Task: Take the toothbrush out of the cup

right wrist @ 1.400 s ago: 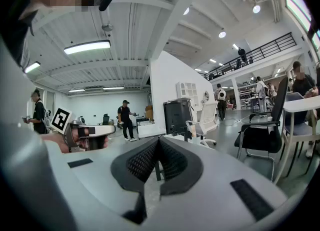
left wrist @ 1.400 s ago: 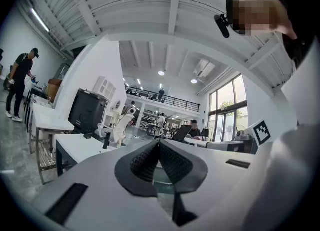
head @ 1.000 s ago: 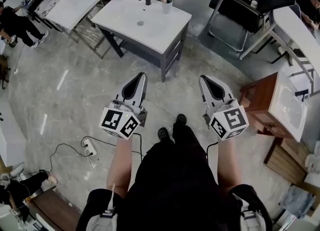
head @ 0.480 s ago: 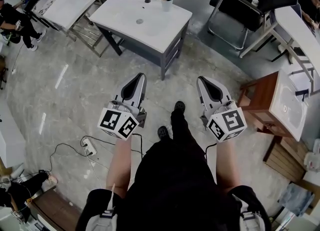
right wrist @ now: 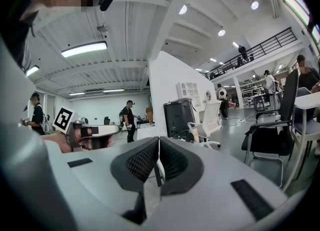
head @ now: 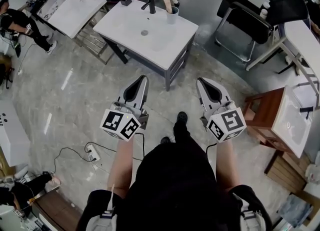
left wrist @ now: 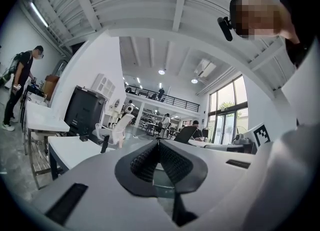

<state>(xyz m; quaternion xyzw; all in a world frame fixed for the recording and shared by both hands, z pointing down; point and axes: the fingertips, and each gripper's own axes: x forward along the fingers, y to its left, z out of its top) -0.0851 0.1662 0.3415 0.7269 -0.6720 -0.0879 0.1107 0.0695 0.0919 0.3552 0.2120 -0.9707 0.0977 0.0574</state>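
Observation:
Far ahead in the head view, a white cup (head: 172, 15) stands at the back right of a white sink table (head: 131, 25), beside a black faucet (head: 151, 6). A tan toothbrush (head: 167, 3) sticks up out of the cup. My left gripper (head: 144, 78) and right gripper (head: 200, 81) are held side by side over the floor, well short of the table, pointing towards it. Both are shut with nothing between the jaws, as the left gripper (left wrist: 159, 142) and right gripper (right wrist: 159, 139) show in their own views.
A black chair (head: 260, 12) and a white desk (head: 306, 37) stand at the back right. A wooden washstand (head: 267, 110) is close on the right. Another white table (head: 75, 7) and a person (head: 20, 21) are at the left. A power strip (head: 90, 150) with cables lies on the floor.
The person has stepped forward. Both grippers moved together towards the sink table, which now sits lower and nearer in the head view. Both stayed shut.

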